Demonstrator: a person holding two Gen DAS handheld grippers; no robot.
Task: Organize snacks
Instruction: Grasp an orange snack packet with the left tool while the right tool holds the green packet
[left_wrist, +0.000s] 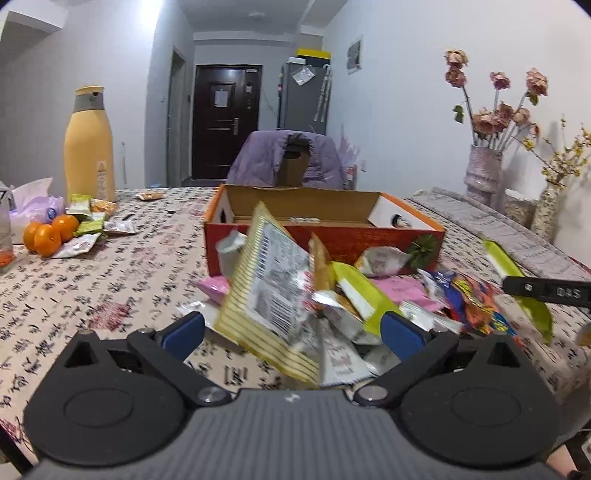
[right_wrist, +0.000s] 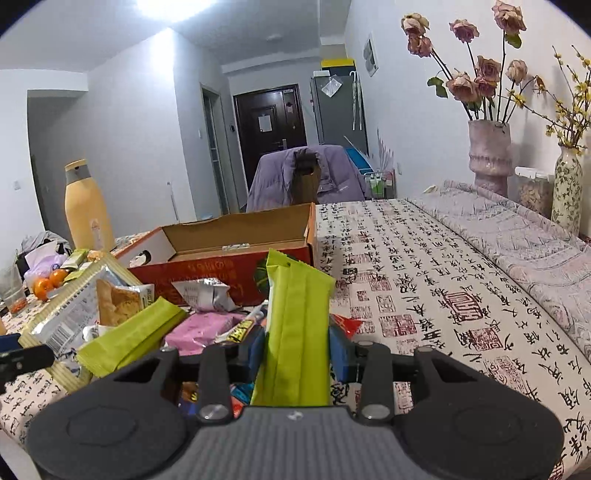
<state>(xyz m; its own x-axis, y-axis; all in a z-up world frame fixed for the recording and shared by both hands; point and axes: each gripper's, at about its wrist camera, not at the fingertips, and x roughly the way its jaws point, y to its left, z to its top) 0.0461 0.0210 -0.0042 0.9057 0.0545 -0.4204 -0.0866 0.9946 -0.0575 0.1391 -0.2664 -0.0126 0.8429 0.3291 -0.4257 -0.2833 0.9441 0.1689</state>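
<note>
Clamping right gripper (right_wrist: 297, 349) on the long lime-green foil snack packet (right_wrist: 295, 325), lifted above the bench (right_wrist: 424, 295) pile; left gripper (left_wrist: 291, 328) apart. Lift clear, drop flat into the open red cardboard box (right_wrist: 229, 266) behind.

Beside the cardboard box (right_wrist: 236, 236), raw brown inside and printed red outside, lie glossy foil and plastic snack packets (left_wrist: 280, 291). The green packet (right_wrist: 295, 325) looks matt. Beneath the box, a woven tablecloth (right_wrist: 424, 295) carries printed calligraphy.
</note>
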